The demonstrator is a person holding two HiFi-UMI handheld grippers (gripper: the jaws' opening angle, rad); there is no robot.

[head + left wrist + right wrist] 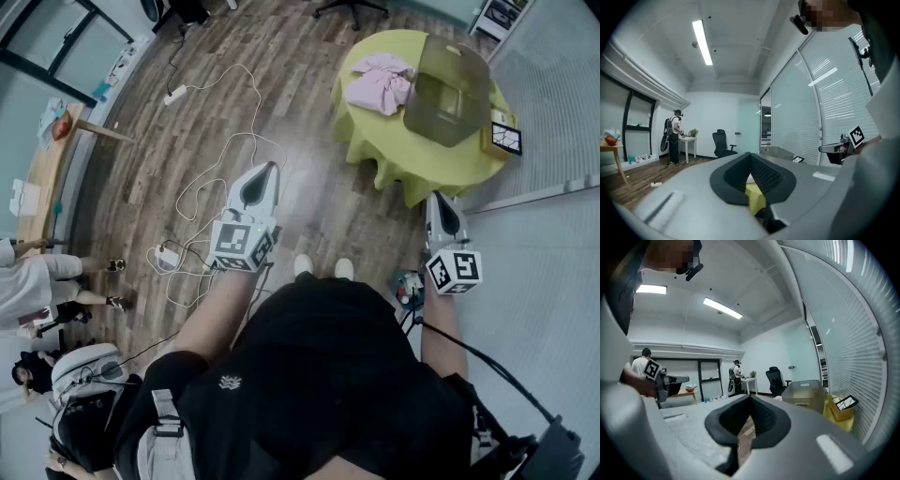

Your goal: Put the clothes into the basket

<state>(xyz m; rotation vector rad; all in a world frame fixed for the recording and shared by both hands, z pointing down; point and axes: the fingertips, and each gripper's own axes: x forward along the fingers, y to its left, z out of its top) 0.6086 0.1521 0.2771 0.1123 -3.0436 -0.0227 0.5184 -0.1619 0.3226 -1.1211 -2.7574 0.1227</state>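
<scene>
A heap of pink clothes (380,84) lies on a round table with a yellow-green cloth (394,169), beside a tan translucent basket (450,89). In the head view both grippers are held in front of the person, short of the table and over the wooden floor. My left gripper (265,172) points toward the table's left side; its jaws (750,157) meet at the tips with nothing in them. My right gripper (437,199) hangs just before the table's near edge, jaws (750,398) shut and empty. The basket (805,392) shows ahead in the right gripper view.
White cables and a power strip (202,187) trail across the floor to the left. A small box with a tablet (502,139) sits on the table's right edge. A blind-covered glass wall (553,103) runs along the right. Other people (37,281) stand at far left near a wooden desk (47,159).
</scene>
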